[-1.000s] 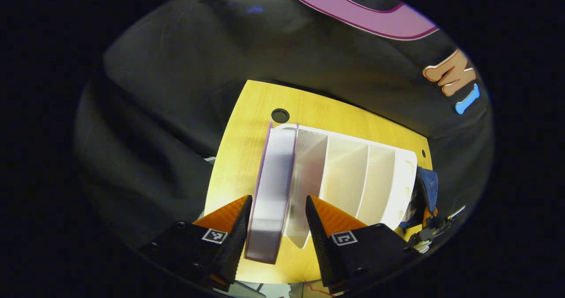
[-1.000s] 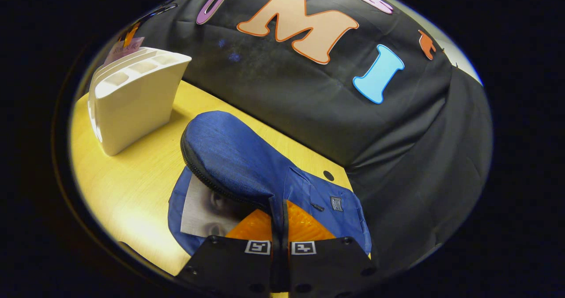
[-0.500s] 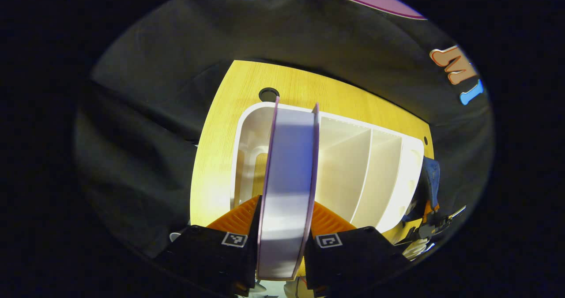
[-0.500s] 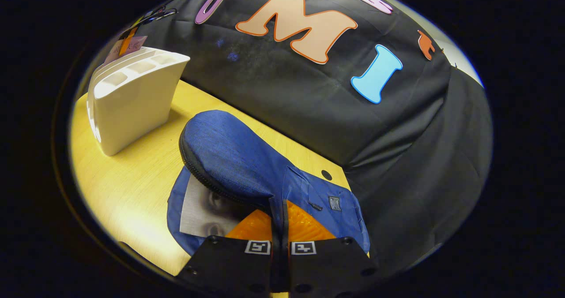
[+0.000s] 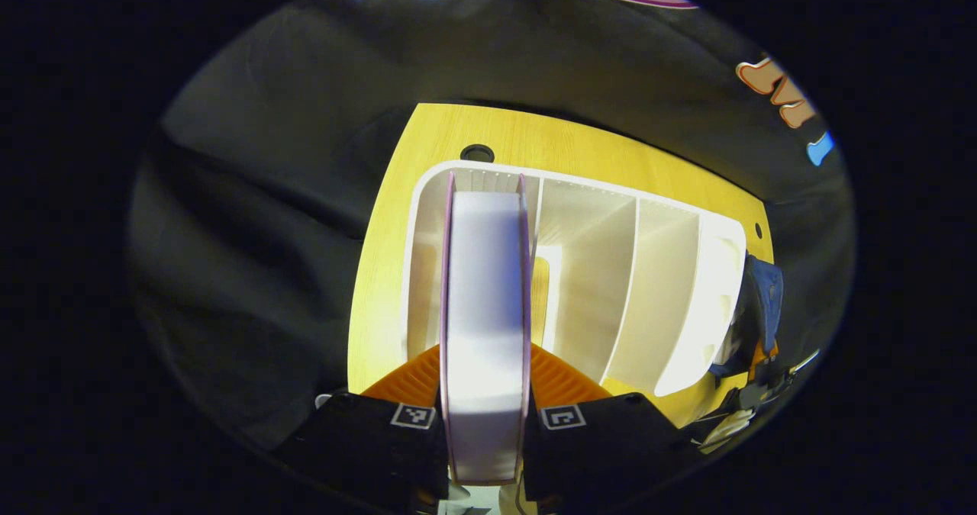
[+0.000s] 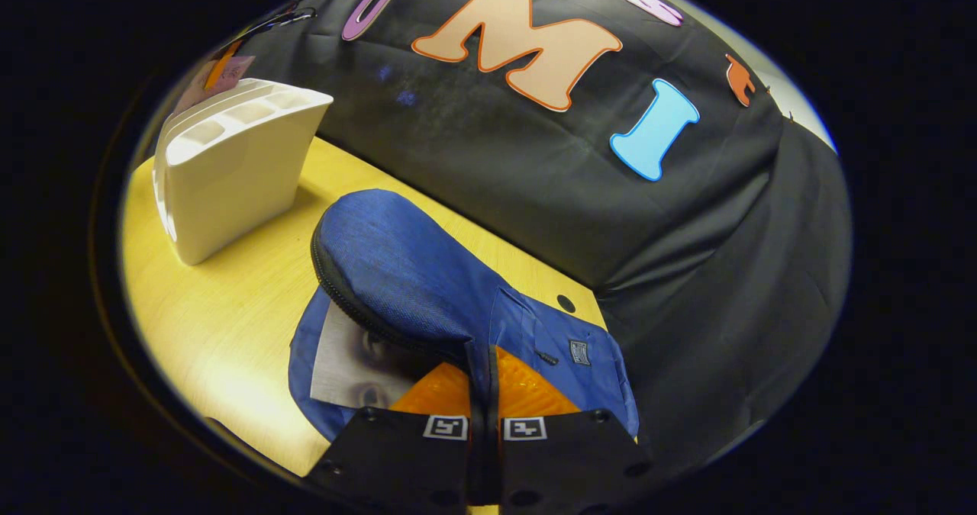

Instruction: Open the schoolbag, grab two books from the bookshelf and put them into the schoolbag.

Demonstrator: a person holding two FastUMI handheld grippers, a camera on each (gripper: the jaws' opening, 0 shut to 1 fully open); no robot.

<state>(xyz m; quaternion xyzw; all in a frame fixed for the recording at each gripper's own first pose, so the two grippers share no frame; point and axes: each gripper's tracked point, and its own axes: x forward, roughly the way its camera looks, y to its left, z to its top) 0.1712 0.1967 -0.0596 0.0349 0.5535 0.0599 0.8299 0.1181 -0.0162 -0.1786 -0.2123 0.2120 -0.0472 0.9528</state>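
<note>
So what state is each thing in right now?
Left tool: shut on the book.
Book: upright in the end slot of the bookshelf.
Bookshelf: other slots empty.
Right tool: shut on the schoolbag flap.
Schoolbag: open, flap lifted, a book inside.

Book (image 5: 485, 324) in bookshelf (image 5: 672, 301) — schoolbag (image 6: 412, 278) open
</note>
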